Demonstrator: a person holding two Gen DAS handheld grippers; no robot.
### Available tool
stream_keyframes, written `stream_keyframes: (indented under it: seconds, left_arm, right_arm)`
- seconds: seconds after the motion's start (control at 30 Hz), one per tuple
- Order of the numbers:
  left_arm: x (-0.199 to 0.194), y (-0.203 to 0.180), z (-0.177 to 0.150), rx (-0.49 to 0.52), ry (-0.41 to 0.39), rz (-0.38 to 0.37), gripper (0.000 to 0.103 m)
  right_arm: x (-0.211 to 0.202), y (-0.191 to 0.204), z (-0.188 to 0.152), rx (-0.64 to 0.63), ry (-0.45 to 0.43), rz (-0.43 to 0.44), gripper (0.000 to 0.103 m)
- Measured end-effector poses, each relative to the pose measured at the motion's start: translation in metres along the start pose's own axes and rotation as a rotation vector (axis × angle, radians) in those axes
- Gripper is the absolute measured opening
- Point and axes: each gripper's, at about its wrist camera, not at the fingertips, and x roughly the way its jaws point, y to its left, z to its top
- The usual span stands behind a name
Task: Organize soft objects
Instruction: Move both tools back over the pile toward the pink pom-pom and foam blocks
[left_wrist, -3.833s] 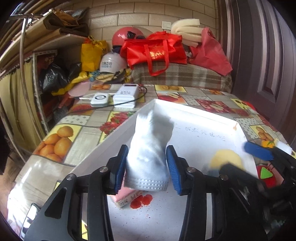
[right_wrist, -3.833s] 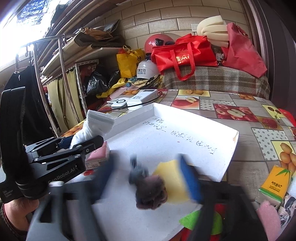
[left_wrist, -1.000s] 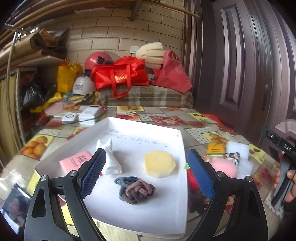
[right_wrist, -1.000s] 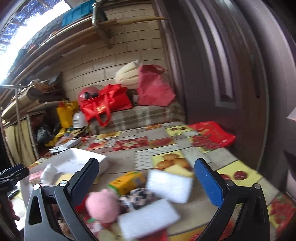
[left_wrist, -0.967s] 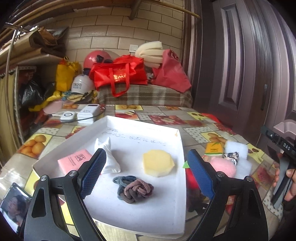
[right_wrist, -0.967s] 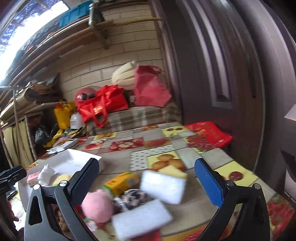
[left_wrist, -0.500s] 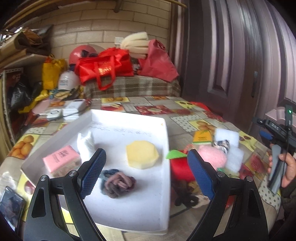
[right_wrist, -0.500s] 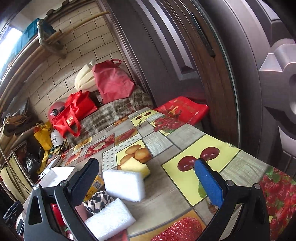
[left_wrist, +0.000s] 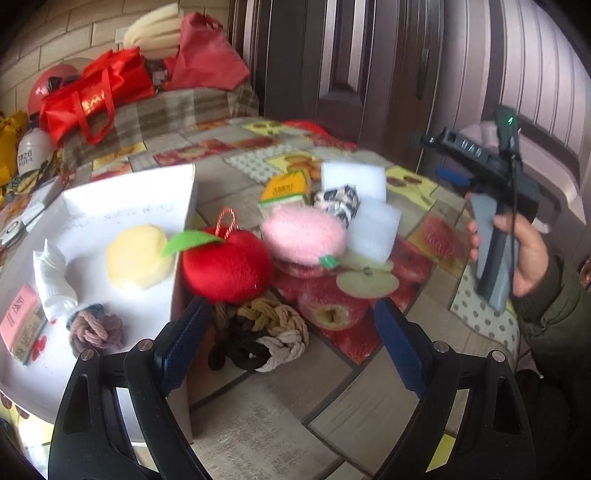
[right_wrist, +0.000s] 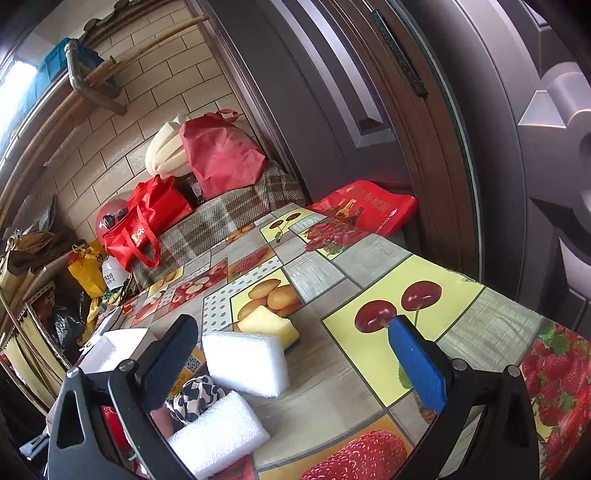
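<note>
In the left wrist view my left gripper (left_wrist: 291, 347) is open and empty, just above a braided rope knot (left_wrist: 258, 332) and a red plush apple (left_wrist: 225, 264) on the table. A white tray (left_wrist: 184, 192) to the left holds a yellow sponge (left_wrist: 138, 256), a white sock (left_wrist: 51, 277), a grey-purple knot (left_wrist: 96, 330) and a pink packet (left_wrist: 18, 321). A pink plush (left_wrist: 303, 234), a patterned scrunchie (left_wrist: 338, 201) and white foam blocks (left_wrist: 373, 230) lie behind. My right gripper (right_wrist: 295, 362) is open and empty, raised above white foam blocks (right_wrist: 245, 363) and a yellow sponge (right_wrist: 267, 325).
A yellow carton (left_wrist: 284, 188) lies by the tray. Red bags (left_wrist: 96, 92) and helmets sit on a plaid-covered ledge at the back. A dark door (right_wrist: 406, 110) stands right of the table. The other hand-held gripper (left_wrist: 491, 184) shows at the right of the left wrist view.
My left gripper has swung right and lower, from over the tray to the plush apple and rope knot. The right gripper has stayed open and nearly still, tilted up.
</note>
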Motion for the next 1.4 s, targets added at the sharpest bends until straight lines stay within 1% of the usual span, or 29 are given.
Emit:
stream_keyframes:
  seconds: [0.07,0.13,0.2,0.23,0.27,0.3,0.37,0.4,0.47,0.53,0.6,0.7,0.8,0.87,0.93,1.03,1.1,1.17,1.27,1.4]
  left_arm:
    - [0.01,-0.001,0.001,-0.005,0.046,0.015,0.09]
    - [0.018,-0.001,0.001,-0.012,0.071,0.032,0.09]
    - [0.027,-0.005,0.001,-0.001,0.103,0.052,0.09]
    - [0.033,-0.009,0.001,0.017,0.132,0.083,0.09]
    - [0.036,-0.013,0.0,0.039,0.146,0.1,0.09]
    - [0.038,-0.016,-0.001,0.055,0.159,0.094,0.09]
    - [0.039,-0.022,-0.003,0.071,0.174,0.059,0.09]
    - [0.037,-0.024,-0.003,0.08,0.168,0.055,0.09]
    - [0.033,-0.026,-0.004,0.086,0.156,0.023,0.088]
    - [0.032,-0.025,-0.004,0.078,0.151,0.02,0.086]
    - [0.032,-0.023,-0.003,0.068,0.149,0.015,0.086]
    - [0.033,-0.025,-0.002,0.077,0.156,0.018,0.086]
    - [0.034,-0.026,-0.002,0.083,0.16,-0.008,0.086]
    - [0.032,-0.023,-0.002,0.07,0.149,-0.024,0.073]
    - [0.031,-0.019,-0.001,0.049,0.142,-0.038,0.071]
    - [0.034,-0.015,0.0,0.025,0.151,-0.048,0.071]
    - [0.037,-0.015,0.0,0.026,0.168,-0.041,0.071]
    - [0.039,-0.017,-0.001,0.033,0.179,-0.033,0.071]
    - [0.038,-0.019,-0.001,0.044,0.171,-0.021,0.071]
    - [0.04,-0.016,-0.002,0.04,0.183,-0.012,0.071]
  right_arm:
    - [0.001,-0.002,0.0,0.011,0.005,0.002,0.103]
    - [0.002,-0.003,-0.001,0.022,0.012,0.007,0.103]
    - [0.003,-0.005,-0.001,0.034,0.02,0.013,0.103]
    - [0.003,-0.006,-0.002,0.039,0.023,0.014,0.103]
    - [0.003,-0.007,-0.002,0.043,0.024,0.015,0.103]
    - [0.003,-0.007,-0.002,0.046,0.024,0.016,0.103]
    - [0.002,-0.007,-0.002,0.047,0.026,0.017,0.103]
    - [0.003,-0.007,-0.002,0.045,0.027,0.018,0.103]
    - [0.004,-0.007,-0.003,0.041,0.037,0.02,0.103]
    - [0.005,-0.005,-0.003,0.032,0.049,0.025,0.103]
    - [0.005,-0.002,-0.003,0.016,0.079,0.035,0.103]
    - [0.012,0.011,-0.008,-0.059,0.196,0.102,0.103]
    - [0.02,0.029,-0.018,-0.181,0.351,0.212,0.103]
    - [0.024,0.042,-0.025,-0.262,0.407,0.245,0.103]
    - [0.029,0.056,-0.032,-0.354,0.455,0.256,0.103]
    - [0.035,0.074,-0.044,-0.474,0.493,0.255,0.103]
    - [0.039,0.081,-0.05,-0.527,0.51,0.249,0.103]
    - [0.042,0.084,-0.056,-0.554,0.537,0.243,0.103]
    - [0.046,0.089,-0.063,-0.587,0.579,0.249,0.103]
    - [0.05,0.095,-0.068,-0.627,0.59,0.221,0.103]
